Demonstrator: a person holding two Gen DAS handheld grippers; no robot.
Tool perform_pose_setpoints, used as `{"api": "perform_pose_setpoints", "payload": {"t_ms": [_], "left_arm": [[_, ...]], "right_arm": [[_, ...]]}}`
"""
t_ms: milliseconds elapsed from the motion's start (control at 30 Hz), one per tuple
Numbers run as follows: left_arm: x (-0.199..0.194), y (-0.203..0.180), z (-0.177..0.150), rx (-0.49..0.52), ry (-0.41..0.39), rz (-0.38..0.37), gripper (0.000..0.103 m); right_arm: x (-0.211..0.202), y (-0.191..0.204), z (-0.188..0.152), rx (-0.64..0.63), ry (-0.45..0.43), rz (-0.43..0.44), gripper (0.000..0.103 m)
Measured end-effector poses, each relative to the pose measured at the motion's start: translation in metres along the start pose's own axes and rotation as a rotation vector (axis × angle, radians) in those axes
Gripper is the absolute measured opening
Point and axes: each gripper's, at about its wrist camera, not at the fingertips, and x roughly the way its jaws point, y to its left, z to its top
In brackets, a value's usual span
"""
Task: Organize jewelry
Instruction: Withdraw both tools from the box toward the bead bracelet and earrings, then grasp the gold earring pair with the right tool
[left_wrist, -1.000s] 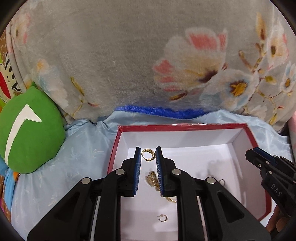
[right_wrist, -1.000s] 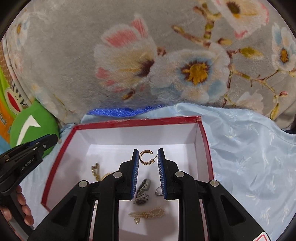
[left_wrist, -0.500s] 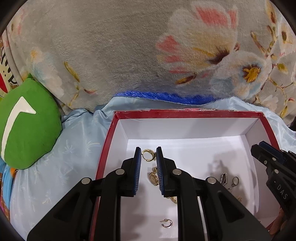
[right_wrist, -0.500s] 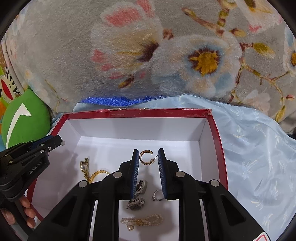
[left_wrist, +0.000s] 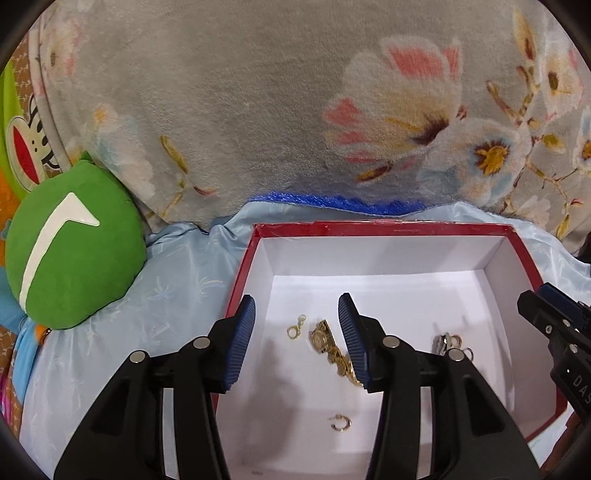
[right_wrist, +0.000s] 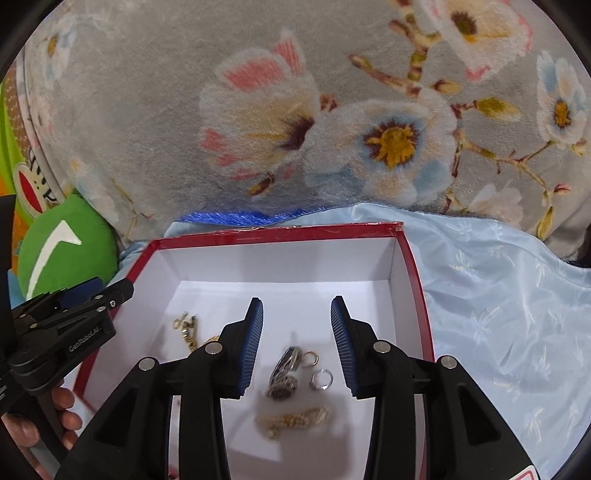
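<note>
Two black handheld grippers with blue ribbed pads hover over one shallow cardboard box (left_wrist: 388, 229) with a red rim and white interior, which rests on pale blue satin cloth (right_wrist: 498, 295). Jaws of the left gripper (left_wrist: 297, 334) are opening; nothing is clamped between them. Below the gap, on the box floor, lie a small gold hoop earring with a pale clasp (left_wrist: 295, 329) and, just beside it, a gold-link wristwatch (left_wrist: 325, 341) whose band runs under the right-side pad. A second gold hoop earring (left_wrist: 340, 422) lies apart, nearer the camera. Jaws of the right gripper (right_wrist: 296, 334) are likewise opening and hold nothing. Beneath them on the box floor lie a dark silver-toned watch (right_wrist: 282, 376), a gold hoop earring (right_wrist: 310, 358) touching it, a silver ring (right_wrist: 321, 379) just beside it, and a pale beaded bracelet (right_wrist: 295, 421) nearer the camera, blurred. A grey floral fleece blanket (left_wrist: 258, 110) rises behind the box. A green cushion with a white mark (left_wrist: 70, 251) sits at the left.
</note>
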Motion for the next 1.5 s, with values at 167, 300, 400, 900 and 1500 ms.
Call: {"api": "perform_pose_setpoints", "payload": {"t_ms": [167,300,400,900,1500], "left_arm": [[-0.042,0.002,-0.02,0.01,-0.022,0.007,0.045],[-0.072,0.004,-0.044,0.008,-0.008,-0.011,0.045],[-0.092,0.01,-0.071,0.006,0.024,-0.032,0.045],[-0.125,0.043,-0.228,-0.054,0.284,-0.044,0.045],[-0.126,0.044,-0.248,-0.095,0.318,-0.059,0.045]], "right_arm": [[-0.055,0.007,-0.031,-0.019,-0.054,0.018,0.038],[-0.098,0.016,-0.066,-0.051,-0.074,0.006,0.039],[-0.129,0.023,-0.1,-0.082,-0.066,-0.009,0.04],[-0.146,-0.004,-0.242,0.067,0.196,-0.038,0.042],[-0.103,0.009,-0.234,0.036,0.238,-0.118,0.038]]}}
